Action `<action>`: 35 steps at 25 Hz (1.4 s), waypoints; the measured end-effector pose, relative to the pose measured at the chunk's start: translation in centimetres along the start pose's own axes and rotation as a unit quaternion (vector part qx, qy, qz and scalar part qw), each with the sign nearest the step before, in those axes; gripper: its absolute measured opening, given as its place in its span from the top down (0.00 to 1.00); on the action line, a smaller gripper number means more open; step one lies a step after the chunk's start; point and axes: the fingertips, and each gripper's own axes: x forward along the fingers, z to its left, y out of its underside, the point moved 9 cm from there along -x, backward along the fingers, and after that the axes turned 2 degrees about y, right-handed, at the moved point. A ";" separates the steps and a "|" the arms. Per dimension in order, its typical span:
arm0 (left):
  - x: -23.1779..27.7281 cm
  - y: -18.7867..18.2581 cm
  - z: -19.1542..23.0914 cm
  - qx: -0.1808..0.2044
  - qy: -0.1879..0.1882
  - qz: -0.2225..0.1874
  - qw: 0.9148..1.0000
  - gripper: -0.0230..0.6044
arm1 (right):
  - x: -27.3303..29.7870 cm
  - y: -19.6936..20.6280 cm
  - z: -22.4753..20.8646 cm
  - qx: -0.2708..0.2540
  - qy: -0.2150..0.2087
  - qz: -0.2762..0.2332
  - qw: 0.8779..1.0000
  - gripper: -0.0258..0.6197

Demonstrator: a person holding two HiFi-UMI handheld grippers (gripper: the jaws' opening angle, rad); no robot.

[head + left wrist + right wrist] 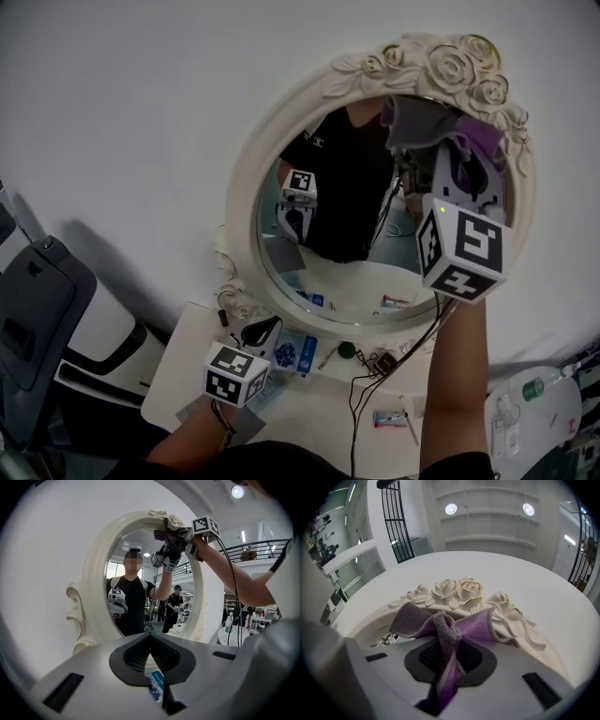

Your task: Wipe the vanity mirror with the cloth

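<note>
An oval vanity mirror (246,169) in a cream frame with carved roses leans on the white wall. My right gripper (448,150) is raised to its top right and is shut on a grey and purple cloth (424,122), which presses on the glass just under the roses. In the right gripper view the cloth (445,630) bunches out of the right gripper (447,660) against the frame. The left gripper (265,330) hangs low over the table below the mirror, shut with nothing in it. The left gripper view shows the mirror (96,573), the cloth (168,531) and the left gripper (151,656).
A white table (309,422) under the mirror carries blue packets (292,354), a black cable (370,380) and a small tube (389,418). A grey and white chair (42,309) stands at the left. Bottles (530,389) sit on a round white stand at the lower right.
</note>
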 end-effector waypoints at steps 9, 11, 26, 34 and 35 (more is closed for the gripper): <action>1.1 0.7 -0.4 -0.004 0.020 0.011 1.000 0.96 | -3.0 4.8 2.5 0.007 -0.025 0.012 1.000 0.89; 1.2 0.8 -0.6 -0.005 0.021 0.011 1.000 0.96 | -3.8 6.0 3.1 0.014 -0.032 0.019 0.999 0.89; 0.6 2.1 -2.6 -0.004 0.007 0.023 1.000 0.96 | -16.2 24.3 12.4 -0.006 -0.116 0.228 0.967 0.89; 0.3 1.5 -3.1 0.012 0.008 0.019 1.000 0.96 | -19.6 30.3 15.2 -0.036 -0.140 0.328 0.934 0.89; 0.3 1.4 -3.2 0.013 0.009 0.018 1.000 0.96 | -19.7 30.7 15.4 -0.037 -0.145 0.343 0.927 0.89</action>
